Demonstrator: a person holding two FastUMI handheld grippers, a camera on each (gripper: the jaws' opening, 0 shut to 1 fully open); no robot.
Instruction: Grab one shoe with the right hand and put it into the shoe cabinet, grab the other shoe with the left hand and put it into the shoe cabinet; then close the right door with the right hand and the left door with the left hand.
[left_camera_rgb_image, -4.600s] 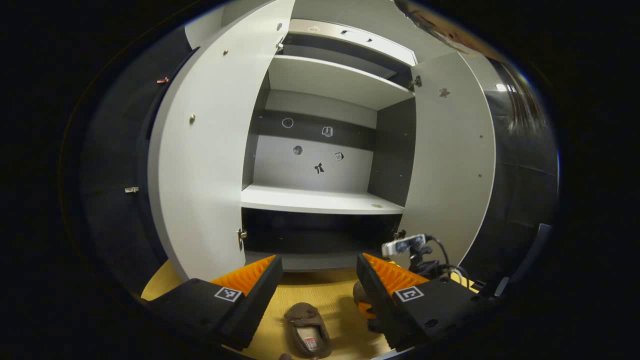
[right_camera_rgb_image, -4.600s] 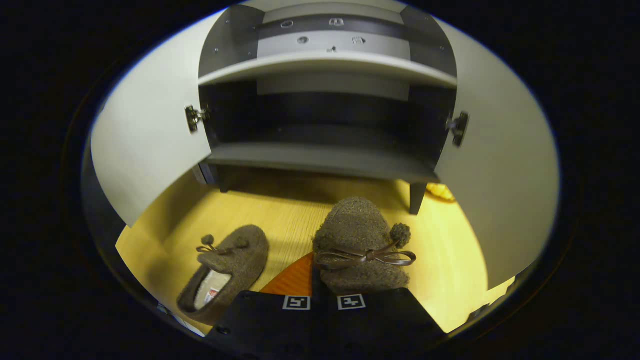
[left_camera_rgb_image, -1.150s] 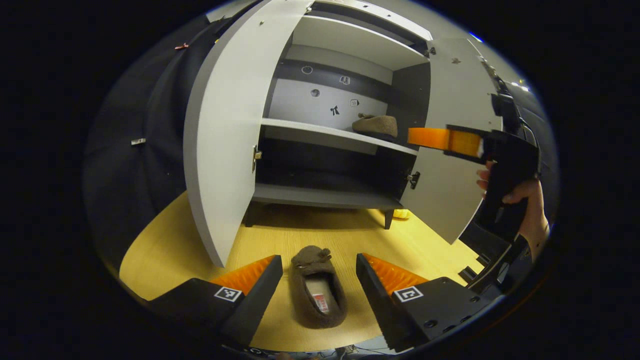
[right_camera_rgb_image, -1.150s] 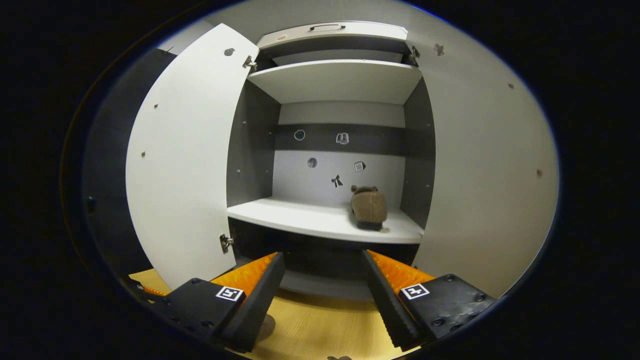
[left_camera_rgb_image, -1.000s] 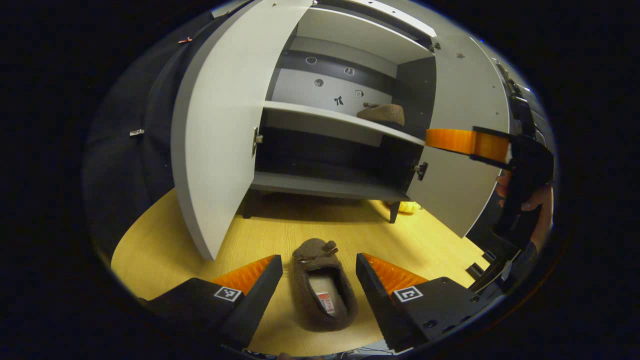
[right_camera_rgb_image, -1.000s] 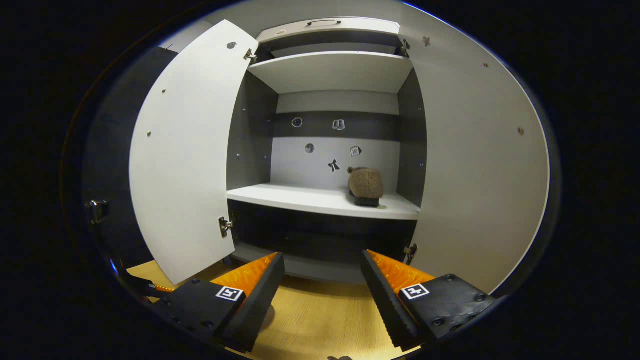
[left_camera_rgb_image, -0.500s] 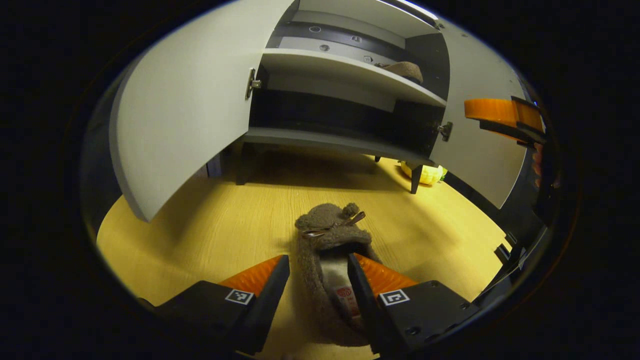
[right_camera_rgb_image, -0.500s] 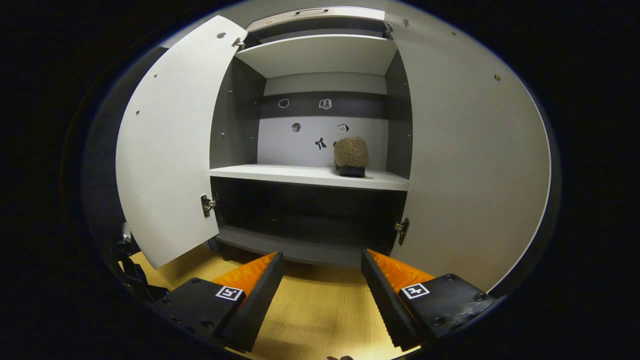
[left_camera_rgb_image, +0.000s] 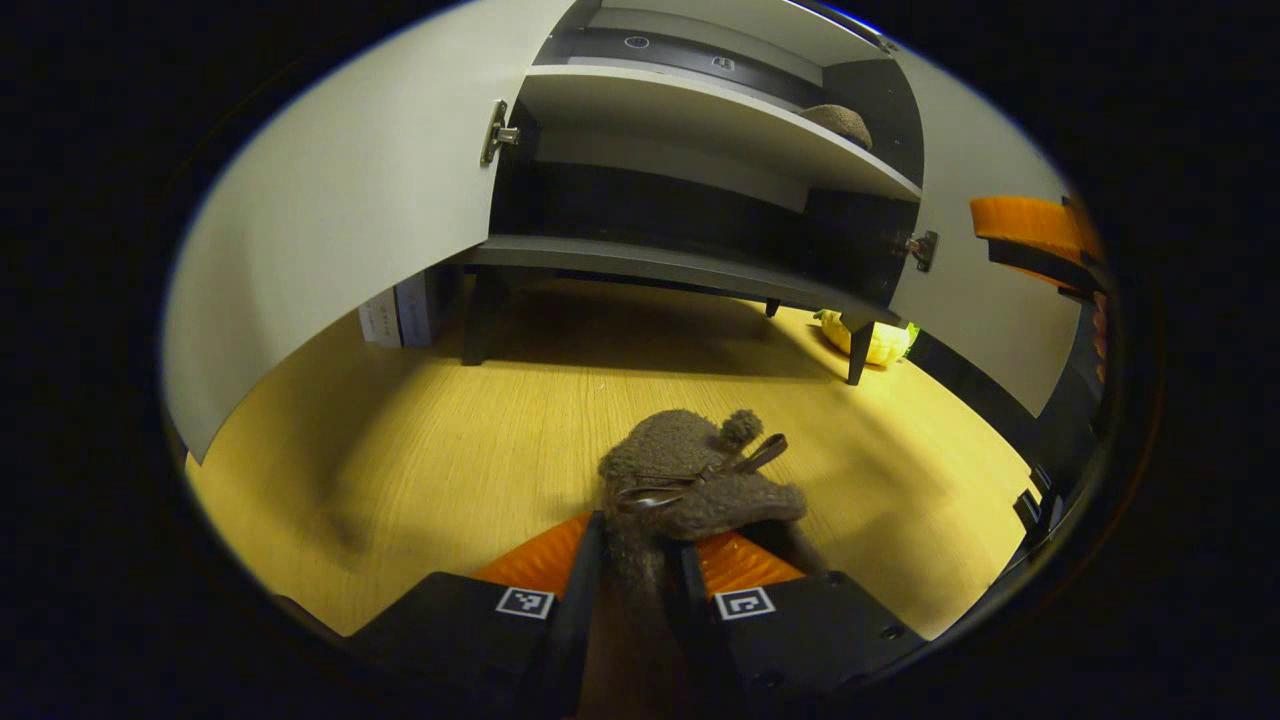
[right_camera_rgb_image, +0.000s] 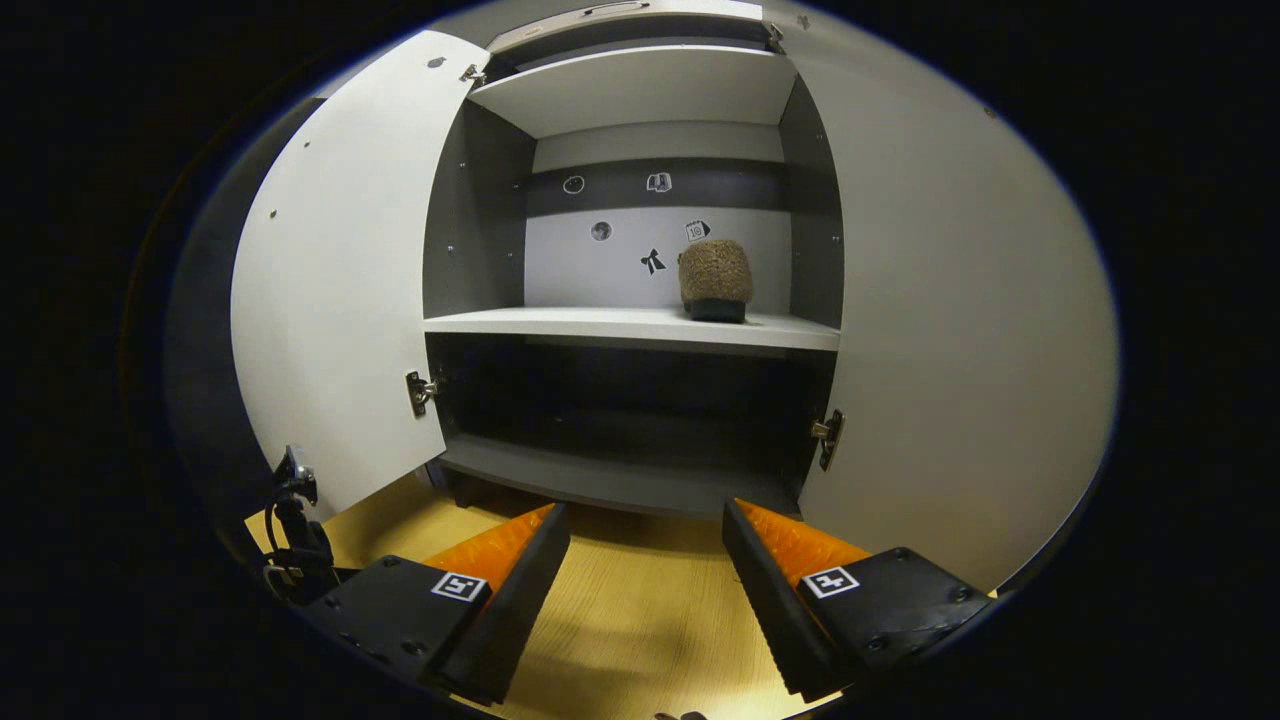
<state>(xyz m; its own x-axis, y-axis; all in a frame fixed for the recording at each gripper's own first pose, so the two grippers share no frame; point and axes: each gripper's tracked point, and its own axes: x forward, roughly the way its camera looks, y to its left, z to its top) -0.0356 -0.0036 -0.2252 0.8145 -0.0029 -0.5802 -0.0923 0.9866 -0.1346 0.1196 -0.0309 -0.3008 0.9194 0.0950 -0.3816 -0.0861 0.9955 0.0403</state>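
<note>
Both doors, the left door (right_camera_rgb_image: 340, 290) and the right door (right_camera_rgb_image: 960, 320), stand wide, so my way into the shoe cabinet (right_camera_rgb_image: 640, 80) is open. On the middle shelf (right_camera_rgb_image: 560, 322) a shoe (right_camera_rgb_image: 715, 278) sits at the right end; the shelf's left side is bare.

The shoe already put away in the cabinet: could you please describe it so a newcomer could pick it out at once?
Start at the tall grey cabinet with both doors swung open. On its pale middle shelf, at the right end by the side wall, sits a fuzzy brown shoe. The matching shoe is down on the wooden floor, between the left tool fingers.
</note>
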